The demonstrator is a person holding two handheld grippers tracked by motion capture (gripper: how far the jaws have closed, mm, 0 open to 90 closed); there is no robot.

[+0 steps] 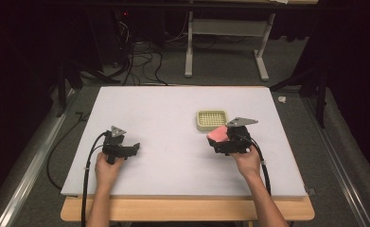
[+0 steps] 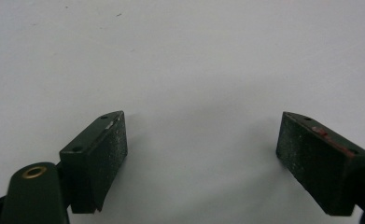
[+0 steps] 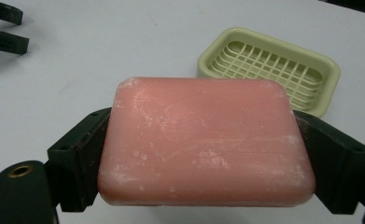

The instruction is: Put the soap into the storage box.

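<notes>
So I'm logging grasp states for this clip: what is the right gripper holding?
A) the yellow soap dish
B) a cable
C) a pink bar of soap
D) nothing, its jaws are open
C: the right gripper has its jaws clamped on both sides of the pink bar of soap, while the soap dish sits empty beyond it.

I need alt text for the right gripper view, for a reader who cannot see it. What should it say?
A pink bar of soap is clamped between the two black jaws of the right gripper, above a white table. Just behind it sits an empty pale yellow soap dish with a grid bottom. The left gripper shows at the top left corner.
</notes>
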